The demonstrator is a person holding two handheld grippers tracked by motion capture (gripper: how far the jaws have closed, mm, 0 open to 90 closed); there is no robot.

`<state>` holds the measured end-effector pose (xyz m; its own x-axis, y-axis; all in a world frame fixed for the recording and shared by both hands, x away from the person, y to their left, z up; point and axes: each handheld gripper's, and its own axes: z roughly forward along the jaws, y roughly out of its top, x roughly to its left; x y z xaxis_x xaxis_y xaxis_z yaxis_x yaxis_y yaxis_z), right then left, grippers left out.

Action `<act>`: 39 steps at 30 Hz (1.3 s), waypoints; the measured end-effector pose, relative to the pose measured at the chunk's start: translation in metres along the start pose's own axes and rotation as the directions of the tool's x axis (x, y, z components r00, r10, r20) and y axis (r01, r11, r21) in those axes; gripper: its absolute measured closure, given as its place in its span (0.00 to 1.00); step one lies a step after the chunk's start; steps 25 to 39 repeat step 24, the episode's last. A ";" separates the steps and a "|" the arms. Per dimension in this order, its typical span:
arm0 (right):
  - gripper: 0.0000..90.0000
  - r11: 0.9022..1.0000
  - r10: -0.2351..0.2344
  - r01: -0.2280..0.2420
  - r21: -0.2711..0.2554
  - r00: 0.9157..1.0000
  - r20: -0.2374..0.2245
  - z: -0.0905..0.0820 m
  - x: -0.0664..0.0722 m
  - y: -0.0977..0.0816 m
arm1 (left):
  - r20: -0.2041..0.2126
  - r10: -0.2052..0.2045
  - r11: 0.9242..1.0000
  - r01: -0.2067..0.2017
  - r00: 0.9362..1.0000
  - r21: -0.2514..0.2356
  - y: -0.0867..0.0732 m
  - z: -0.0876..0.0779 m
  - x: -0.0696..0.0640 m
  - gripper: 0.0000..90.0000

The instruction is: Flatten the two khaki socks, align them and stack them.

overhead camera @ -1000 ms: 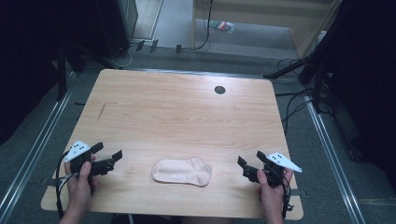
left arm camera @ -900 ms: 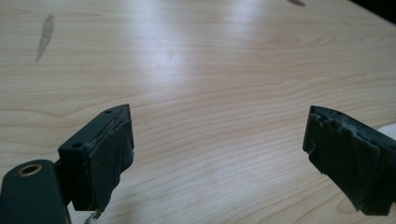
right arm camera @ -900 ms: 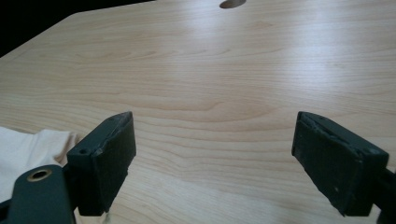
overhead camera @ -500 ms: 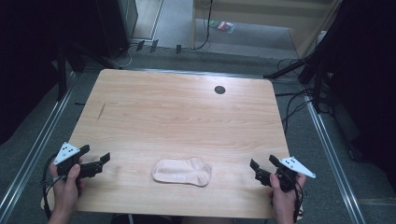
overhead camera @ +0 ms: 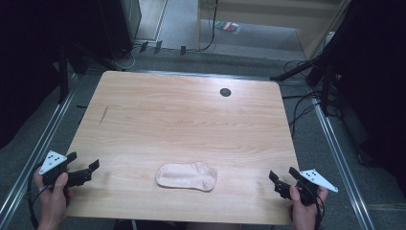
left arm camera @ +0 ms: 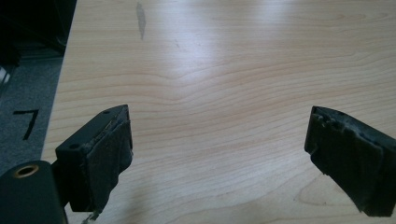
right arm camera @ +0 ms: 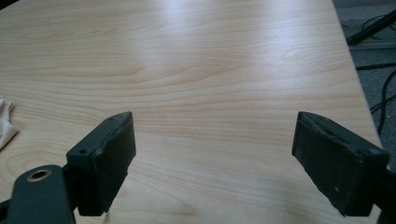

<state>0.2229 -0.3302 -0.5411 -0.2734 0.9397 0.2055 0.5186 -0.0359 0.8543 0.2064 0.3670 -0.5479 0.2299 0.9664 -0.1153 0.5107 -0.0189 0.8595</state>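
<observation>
A pale pink sock (overhead camera: 186,176) lies flat near the front edge of the wooden table (overhead camera: 191,115), about midway between the two hands. My left gripper (overhead camera: 83,162) is held at the front left corner, open, with bare wood between its jaws (left arm camera: 219,123). My right gripper (overhead camera: 283,175) sits at the front right corner, also open and empty (right arm camera: 215,126). In the right gripper view the sock's edge (right arm camera: 5,122) peeks in at the far left. Both grippers are well apart from the sock.
A round black grommet (overhead camera: 225,92) sits in the table's far right part. A dark streak (overhead camera: 104,114) marks the wood at the left, and shows again as a streak (left arm camera: 140,18) in the left gripper view. Cables and stand legs (overhead camera: 306,76) crowd the floor at the right.
Both hands have drawn outward and back: the left gripper toward the left front corner, the right toward the right front corner. The sock has not moved.
</observation>
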 end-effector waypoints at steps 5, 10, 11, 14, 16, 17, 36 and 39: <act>0.15 1.000 0.000 0.000 0.006 1.000 0.007 -0.008 -0.008 -0.005 | -0.008 -0.007 1.000 0.007 1.000 0.000 -0.004 -0.006 0.007 0.09; 0.15 1.000 0.004 -0.005 0.019 1.000 0.007 -0.014 -0.015 -0.011 | -0.019 -0.013 1.000 0.012 1.000 -0.008 -0.006 -0.008 0.009 0.09; 0.15 1.000 0.008 -0.008 0.020 1.000 0.007 -0.015 -0.017 -0.012 | -0.018 -0.011 1.000 0.010 1.000 -0.004 -0.006 -0.008 0.008 0.09; 0.15 1.000 0.014 -0.014 0.015 1.000 0.007 -0.017 -0.018 -0.012 | -0.017 0.013 1.000 -0.013 1.000 0.012 -0.006 -0.004 0.005 0.07; 0.15 1.000 0.012 -0.012 0.016 1.000 0.008 -0.016 -0.018 -0.012 | -0.014 0.023 1.000 -0.022 1.000 0.021 -0.006 -0.004 0.005 0.07; 0.15 1.000 0.011 -0.011 0.020 1.000 0.008 -0.016 -0.018 -0.012 | -0.015 0.018 1.000 -0.018 1.000 0.018 -0.006 -0.004 0.005 0.07; 0.15 1.000 0.022 -0.022 0.019 1.000 0.008 -0.016 -0.019 -0.012 | -0.010 -0.031 0.999 0.031 0.999 0.012 -0.004 0.000 0.006 0.07; 0.15 1.000 0.022 -0.022 0.019 1.000 0.008 -0.016 -0.019 -0.012 | -0.010 -0.031 0.999 0.031 0.999 0.012 -0.004 0.000 0.006 0.07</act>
